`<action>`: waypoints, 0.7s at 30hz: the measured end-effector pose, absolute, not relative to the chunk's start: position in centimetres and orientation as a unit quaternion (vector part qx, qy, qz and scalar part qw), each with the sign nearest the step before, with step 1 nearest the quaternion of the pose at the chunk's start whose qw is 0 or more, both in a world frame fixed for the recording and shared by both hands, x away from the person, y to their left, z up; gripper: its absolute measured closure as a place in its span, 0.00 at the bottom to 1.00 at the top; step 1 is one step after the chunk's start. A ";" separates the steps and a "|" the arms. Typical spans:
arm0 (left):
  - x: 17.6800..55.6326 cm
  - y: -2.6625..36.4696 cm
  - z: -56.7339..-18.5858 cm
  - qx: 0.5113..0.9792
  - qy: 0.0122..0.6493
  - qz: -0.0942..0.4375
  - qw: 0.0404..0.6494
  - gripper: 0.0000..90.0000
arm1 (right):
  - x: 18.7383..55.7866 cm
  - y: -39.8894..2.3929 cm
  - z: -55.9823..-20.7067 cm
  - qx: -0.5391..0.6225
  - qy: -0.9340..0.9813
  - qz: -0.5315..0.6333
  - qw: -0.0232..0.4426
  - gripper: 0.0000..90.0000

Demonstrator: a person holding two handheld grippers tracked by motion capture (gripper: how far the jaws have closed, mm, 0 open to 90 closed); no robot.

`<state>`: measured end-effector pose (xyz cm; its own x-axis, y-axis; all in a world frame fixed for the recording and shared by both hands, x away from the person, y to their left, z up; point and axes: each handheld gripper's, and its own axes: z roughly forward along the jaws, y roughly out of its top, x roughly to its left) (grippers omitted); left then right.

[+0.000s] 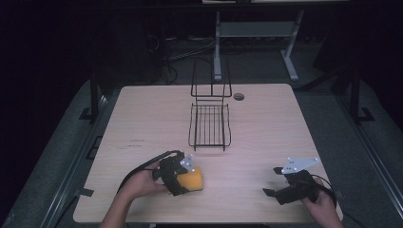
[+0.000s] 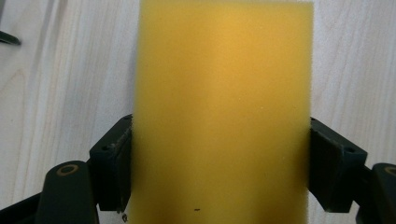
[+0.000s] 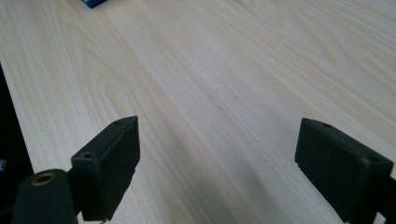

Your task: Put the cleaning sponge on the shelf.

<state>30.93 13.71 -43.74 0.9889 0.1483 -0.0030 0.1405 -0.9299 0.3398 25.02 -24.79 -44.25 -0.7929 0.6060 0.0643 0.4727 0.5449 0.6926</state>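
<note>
Left gripper (image 1: 182,182) nearest, low over the worktop (image 1: 142,118), fingers (image 2: 112,163) pressed on both sides of the yellow sponge (image 2: 222,112). Sponge lies near the front edge, well short of the wire basket (image 1: 209,124). Bare wood between sponge and basket. Right gripper (image 1: 274,182) right of the sponge, well apart, near the front right corner, tilted leftward, fingers (image 3: 109,165) spread wide, holding nothing.
</note>
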 end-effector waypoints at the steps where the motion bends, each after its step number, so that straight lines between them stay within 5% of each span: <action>1: 31.0 13.7 -43.6 0.982 0.073 0.011 0.173 0.25 | 25.0 -24.8 -44.3 0.309 0.874 0.363 0.091 0.15; 21: 31.8 13.6 -41.0 0.977 0.073 0.017 0.197 0.25 | 25.1 -24.7 -44.4 0.310 0.876 0.359 0.085 0.15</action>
<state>31.77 13.60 -41.03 0.9888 0.1494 0.0038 0.1362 -0.9116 0.3880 25.08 -24.66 -44.43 -0.7932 0.6046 0.0732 0.4825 0.5506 0.6812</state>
